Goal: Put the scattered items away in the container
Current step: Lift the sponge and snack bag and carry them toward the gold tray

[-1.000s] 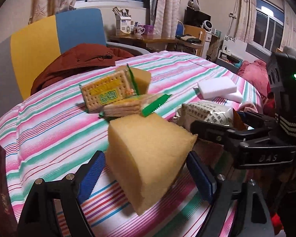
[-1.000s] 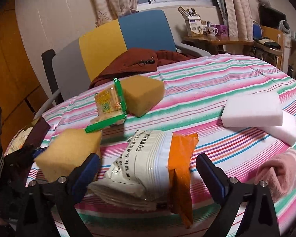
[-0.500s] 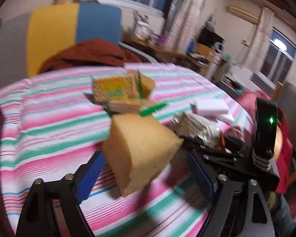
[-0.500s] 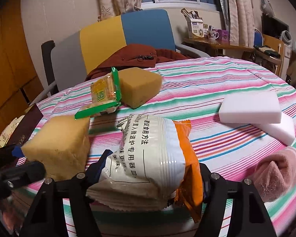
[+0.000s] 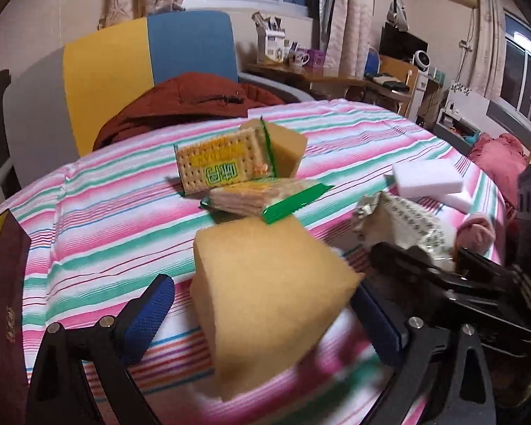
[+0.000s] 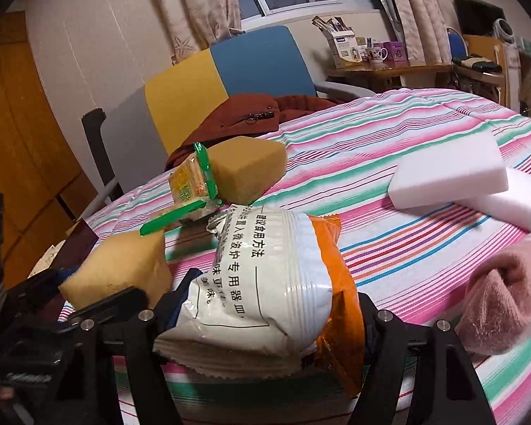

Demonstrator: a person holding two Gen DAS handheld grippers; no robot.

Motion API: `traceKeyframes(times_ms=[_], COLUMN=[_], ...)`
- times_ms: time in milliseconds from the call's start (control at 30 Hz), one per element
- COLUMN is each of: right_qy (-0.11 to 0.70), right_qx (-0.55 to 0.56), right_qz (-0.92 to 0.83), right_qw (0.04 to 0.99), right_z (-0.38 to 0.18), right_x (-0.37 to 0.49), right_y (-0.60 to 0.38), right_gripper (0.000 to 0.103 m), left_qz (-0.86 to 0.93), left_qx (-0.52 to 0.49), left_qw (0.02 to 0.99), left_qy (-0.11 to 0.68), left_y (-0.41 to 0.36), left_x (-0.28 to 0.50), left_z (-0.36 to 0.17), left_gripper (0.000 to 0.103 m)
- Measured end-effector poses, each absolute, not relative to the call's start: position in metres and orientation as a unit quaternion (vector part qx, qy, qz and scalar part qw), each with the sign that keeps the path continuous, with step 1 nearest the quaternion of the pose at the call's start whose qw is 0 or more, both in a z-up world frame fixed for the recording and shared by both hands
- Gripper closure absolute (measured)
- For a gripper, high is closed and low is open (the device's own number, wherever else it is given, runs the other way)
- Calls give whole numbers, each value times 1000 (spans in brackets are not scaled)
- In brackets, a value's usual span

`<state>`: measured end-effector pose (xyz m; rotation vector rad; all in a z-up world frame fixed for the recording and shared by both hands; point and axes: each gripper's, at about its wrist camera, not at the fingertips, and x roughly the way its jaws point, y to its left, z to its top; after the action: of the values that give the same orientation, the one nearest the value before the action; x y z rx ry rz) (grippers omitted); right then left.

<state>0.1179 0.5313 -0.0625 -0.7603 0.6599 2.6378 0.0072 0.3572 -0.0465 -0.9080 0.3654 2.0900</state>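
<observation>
I had a tan sponge [image 5: 265,304] between the fingers of my left gripper [image 5: 262,315]. The right blue pad [image 5: 378,322] pressed its side, while the left pad [image 5: 148,315] stood a little off it, so I could not tell whether the grip was firm or only loose. The sponge seemed raised off the striped tablecloth [image 5: 99,233], though the blur under it left me unsure. My right gripper [image 6: 262,322] was closed on a white and orange snack packet [image 6: 272,283], pinched at both sides and tilted up toward twelve o'clock.

I judged the job barely begun. From the left camera, two biscuit packs [image 5: 226,168] lay at twelve o'clock, one leaning on a second tan sponge [image 5: 286,148], the other flat just in front. Two white foam blocks [image 5: 430,179] sat overlapping at two o'clock, and a pink cloth [image 6: 502,294] lay at three o'clock in the right camera. All of these were on the table and not yet put away.

A dark maroon edge [image 5: 3,297] showed at nine o'clock in the left view. It may have been the container, but I could not tell. If so, both held things were near it, not in it.
</observation>
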Motion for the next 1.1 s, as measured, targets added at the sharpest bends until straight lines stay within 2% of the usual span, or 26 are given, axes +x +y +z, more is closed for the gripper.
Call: traceKeyframes(times_ms=[133, 333, 500, 1100], right_qy=[239, 205, 178, 165], right_qx=[-262, -273, -290, -314], right_qz=[922, 926, 926, 929], right_qw=[155, 162, 166, 101], right_z=[-64, -62, -59, -46], right_x=[119, 116, 113, 122], right_y=[533, 525, 514, 440], right_gripper=[30, 32, 33, 34], left_qz=[819, 809, 805, 838], left_qx=[-366, -370, -364, -315], left_qw=[426, 448, 459, 441], left_qy=[117, 89, 90, 64], left_y=[353, 334, 312, 221], left_x=[4, 4, 13, 36], left_z=[-49, -52, -48, -20], left_gripper=[17, 26, 27, 27])
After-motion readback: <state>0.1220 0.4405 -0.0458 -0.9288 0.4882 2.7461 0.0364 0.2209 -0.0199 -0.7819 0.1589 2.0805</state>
